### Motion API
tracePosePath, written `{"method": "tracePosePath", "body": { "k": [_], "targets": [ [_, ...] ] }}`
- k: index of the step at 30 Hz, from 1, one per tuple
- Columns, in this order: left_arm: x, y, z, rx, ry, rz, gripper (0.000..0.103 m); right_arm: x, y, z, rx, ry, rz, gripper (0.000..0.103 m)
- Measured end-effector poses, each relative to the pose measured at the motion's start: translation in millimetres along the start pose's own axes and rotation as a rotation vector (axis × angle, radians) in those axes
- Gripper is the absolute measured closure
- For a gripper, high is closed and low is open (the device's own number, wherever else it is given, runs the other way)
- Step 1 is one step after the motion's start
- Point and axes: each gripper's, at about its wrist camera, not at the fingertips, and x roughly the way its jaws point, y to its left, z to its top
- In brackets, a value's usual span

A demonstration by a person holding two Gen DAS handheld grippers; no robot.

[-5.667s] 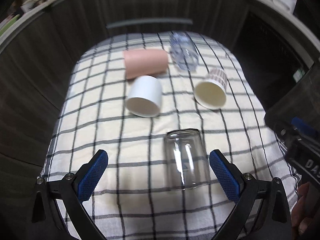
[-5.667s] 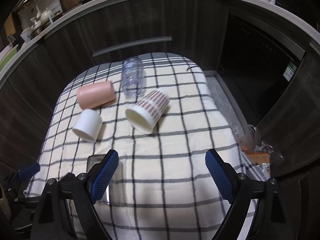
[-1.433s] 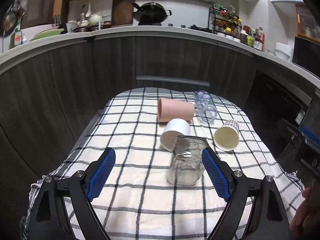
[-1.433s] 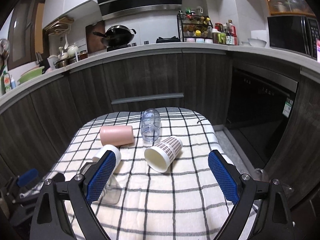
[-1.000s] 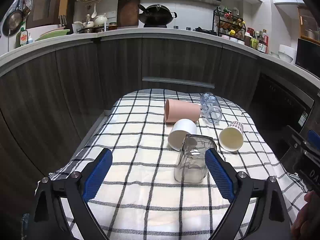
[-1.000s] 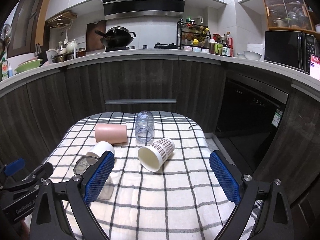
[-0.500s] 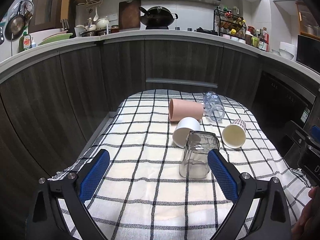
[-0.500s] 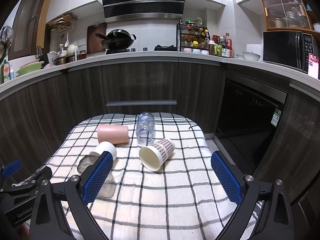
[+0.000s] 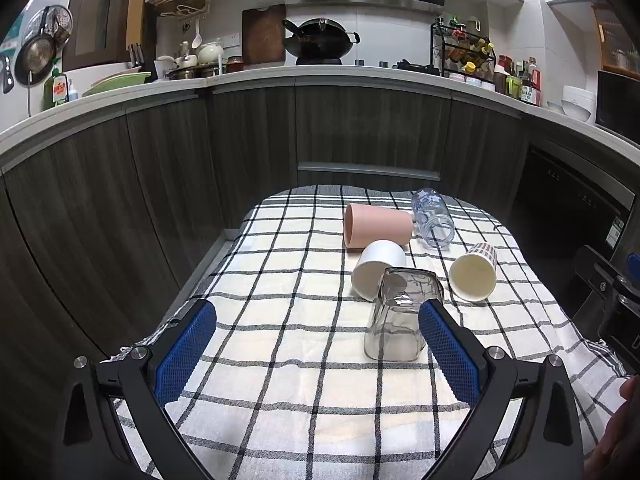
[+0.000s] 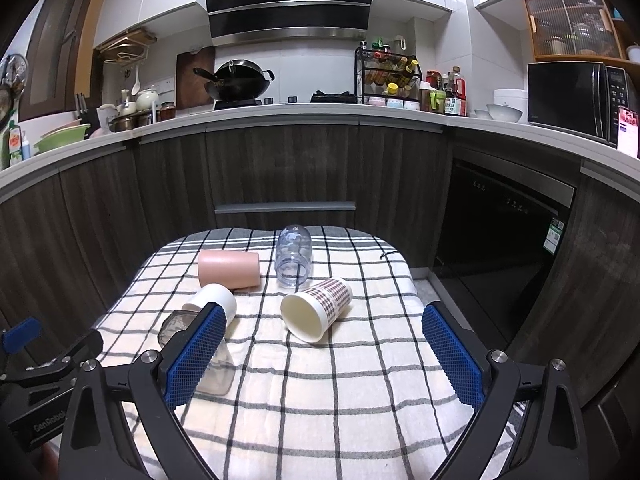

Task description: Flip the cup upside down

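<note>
Clear glass cup point(image 9: 400, 320) inverted on checked cloth point(image 9: 280, 288); both grippers point(image 9: 316, 344) point(image 10: 320, 356) spread wide, empty

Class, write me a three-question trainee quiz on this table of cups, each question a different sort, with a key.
1. True or false: the clear square glass cup stands mouth-down on the checked cloth.
2. Which cup lies nearest the clear plastic jar? A) pink cylindrical cup B) white paper cup C) plaid-patterned paper cup
3. Fill in: the left hand-held gripper and the right hand-held gripper both stand ____.

Key: 1 true; 2 A; 3 open.
</note>
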Motion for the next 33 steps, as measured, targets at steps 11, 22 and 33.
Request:
{"method": "tracePosePath", "body": {
  "k": [11,22,33],
  "targets": [
    [1.4,1.9,0.1,-0.007,0.005,0.001,0.000,-1.9,1.8,1.2,0.000,-0.001,0.002,0.002],
    [3.3,1.2,-1.6,-0.004,0.008,-0.002,0.000,-1.6,1.0,1.1,0.001,0.000,0.003,0.002],
    [1.6,-1.5,-2.0,0.003,0.008,-0.003,0.000,-2.0,1.3,1.3,0.006,0.000,0.004,0.002]
  ]
}}
